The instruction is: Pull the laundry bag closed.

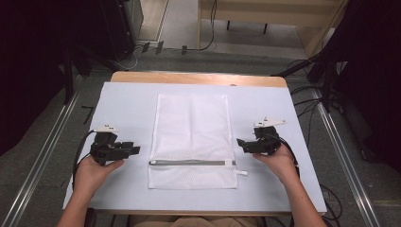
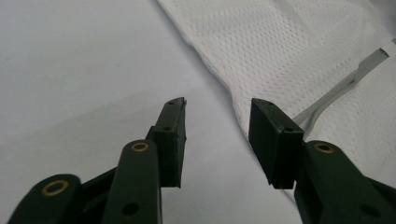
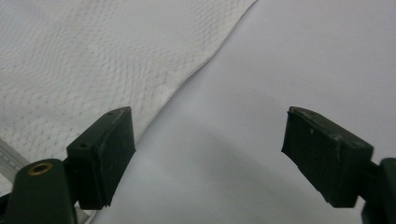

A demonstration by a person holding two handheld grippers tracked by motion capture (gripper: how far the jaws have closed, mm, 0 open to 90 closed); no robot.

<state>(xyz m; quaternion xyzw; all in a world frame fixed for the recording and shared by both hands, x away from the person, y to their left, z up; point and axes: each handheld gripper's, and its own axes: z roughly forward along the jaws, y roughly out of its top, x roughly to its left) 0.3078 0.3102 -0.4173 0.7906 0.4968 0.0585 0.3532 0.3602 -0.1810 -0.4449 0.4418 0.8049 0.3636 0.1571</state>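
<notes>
White rectangular mesh laundry bag (image 1: 191, 139) with a grey zipper (image 1: 189, 162) lies flat on the counter (image 1: 123, 101) between both claws, long axis running away from the person. Left claw (image 1: 134, 150) and right claw (image 1: 239, 142) hover just beside its side edges, equally near, jaws apart and empty.

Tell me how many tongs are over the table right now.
2: the left tongs beside the mesh bag's left edge, the right tongs beside its right edge, both open.

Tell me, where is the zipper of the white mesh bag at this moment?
In the high view, the zipper runs across the near part of the mesh bag, at the middle of the table, between the left gripper and the right gripper.
</notes>
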